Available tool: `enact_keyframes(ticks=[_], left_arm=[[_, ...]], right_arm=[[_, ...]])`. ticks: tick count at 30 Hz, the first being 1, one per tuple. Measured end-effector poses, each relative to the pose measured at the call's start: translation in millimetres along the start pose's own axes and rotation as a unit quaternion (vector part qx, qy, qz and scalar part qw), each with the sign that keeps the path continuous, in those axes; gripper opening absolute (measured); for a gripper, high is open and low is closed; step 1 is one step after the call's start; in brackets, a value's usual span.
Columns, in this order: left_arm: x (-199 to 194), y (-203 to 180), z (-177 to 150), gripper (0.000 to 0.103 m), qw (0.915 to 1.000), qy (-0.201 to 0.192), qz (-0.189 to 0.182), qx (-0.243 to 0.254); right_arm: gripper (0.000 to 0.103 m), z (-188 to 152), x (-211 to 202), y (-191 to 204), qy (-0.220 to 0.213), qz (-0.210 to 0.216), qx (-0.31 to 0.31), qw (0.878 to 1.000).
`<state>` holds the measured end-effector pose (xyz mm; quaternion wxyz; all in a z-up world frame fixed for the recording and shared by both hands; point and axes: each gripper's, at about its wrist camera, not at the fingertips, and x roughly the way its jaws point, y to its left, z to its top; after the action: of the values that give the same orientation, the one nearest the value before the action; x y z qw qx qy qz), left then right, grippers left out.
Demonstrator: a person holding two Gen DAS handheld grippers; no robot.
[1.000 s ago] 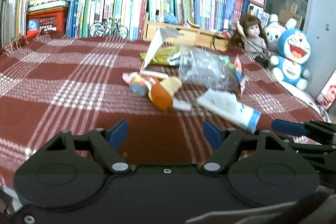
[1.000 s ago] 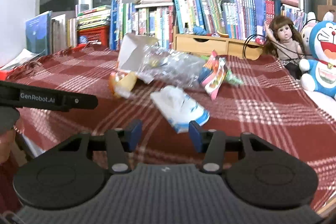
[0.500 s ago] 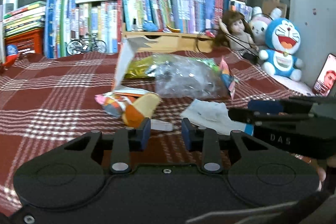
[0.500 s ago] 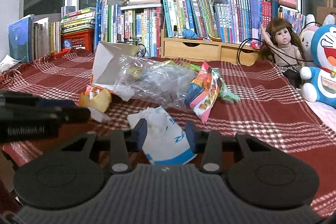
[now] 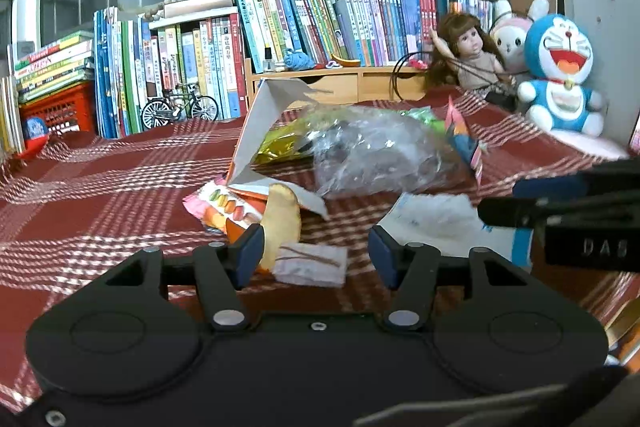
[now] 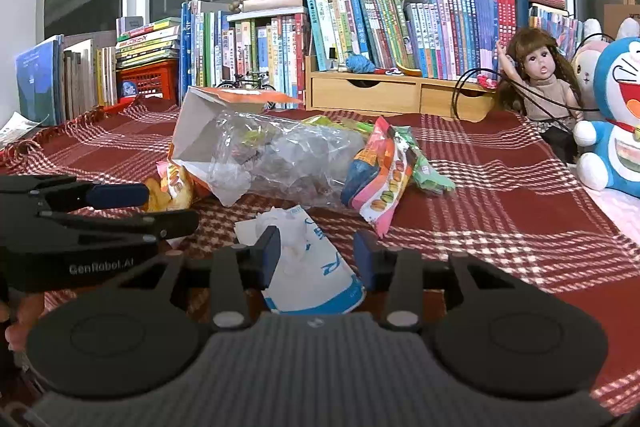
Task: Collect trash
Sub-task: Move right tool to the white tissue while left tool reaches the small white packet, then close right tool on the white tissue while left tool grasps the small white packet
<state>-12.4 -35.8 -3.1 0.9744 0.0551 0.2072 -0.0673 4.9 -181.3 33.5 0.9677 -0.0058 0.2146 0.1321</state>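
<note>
Trash lies piled on a red plaid cloth [image 5: 100, 187]: a torn white carton [image 5: 260, 131], a clear plastic bag [image 5: 372, 155], a macaron-print wrapper [image 6: 384, 179] and a gold wrapper [image 5: 280, 143]. My left gripper [image 5: 316, 257] is open low over the cloth. A white paper scrap [image 5: 310, 263] lies between its fingers, and a yellow-orange wrapper [image 5: 280, 223] sits by the left finger. My right gripper [image 6: 317, 258] is open, its fingers either side of a white-and-blue tissue pack [image 6: 316, 267]. Each gripper shows in the other's view, close alongside.
Rows of books [image 6: 360, 27], a wooden drawer unit [image 6: 400, 95] and a model bicycle [image 5: 180, 107] line the back. A doll [image 6: 540, 83] and a blue plush toy [image 6: 616, 131] sit at the far right. A red basket [image 5: 56, 107] stands at the back left.
Both grippers have moved forward toward the trash pile. The left gripper's fingers closed in half a second ago and have now spread apart again. The right gripper's gap is about unchanged.
</note>
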Motion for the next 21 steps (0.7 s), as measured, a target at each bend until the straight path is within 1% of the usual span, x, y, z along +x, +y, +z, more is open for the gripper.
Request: enact_keyframes(ticks=[2, 4, 7, 11, 13, 15, 17, 19, 21], left_arm=[[0, 2, -2, 0.058, 1.0, 0.005, -0.003, 0.004], [1, 3, -3, 0.062, 0.9999, 0.009, -0.012, 0.008], [3, 3, -3, 0.063, 0.9997, 0.013, -0.017, 0.015], [2, 3, -2, 0.063, 0.9991, 0.02, -0.034, 0.013], [1, 3, -2, 0.059, 0.9988, 0.023, -0.042, 0.009], [4, 4, -2, 0.057, 0.9979, 0.038, -0.052, 0.001], [8, 8, -3, 0.057, 0.9977, 0.044, -0.047, -0.019], [9, 12, -2, 0.056, 0.998, 0.045, -0.034, -0.028], [10, 17, -2, 0.058, 0.9978, 0.042, -0.028, -0.042]], right_arm=[[0.047, 1, 3, 1, 0.001, 0.003, -0.002, 1.0], [0.047, 2, 7, 3, 0.003, 0.007, -0.005, 1.0], [0.047, 4, 13, 6, 0.008, 0.016, -0.008, 1.0], [0.047, 7, 22, 6, 0.017, 0.031, -0.004, 0.999], [0.047, 9, 29, 6, 0.026, 0.041, 0.0, 0.999], [0.047, 10, 37, 5, 0.039, 0.047, 0.005, 0.998], [0.039, 10, 45, 3, 0.052, 0.053, 0.015, 0.997], [0.036, 8, 48, 2, 0.054, 0.056, 0.023, 0.997], [0.035, 7, 45, 0, 0.051, 0.059, 0.028, 0.997]])
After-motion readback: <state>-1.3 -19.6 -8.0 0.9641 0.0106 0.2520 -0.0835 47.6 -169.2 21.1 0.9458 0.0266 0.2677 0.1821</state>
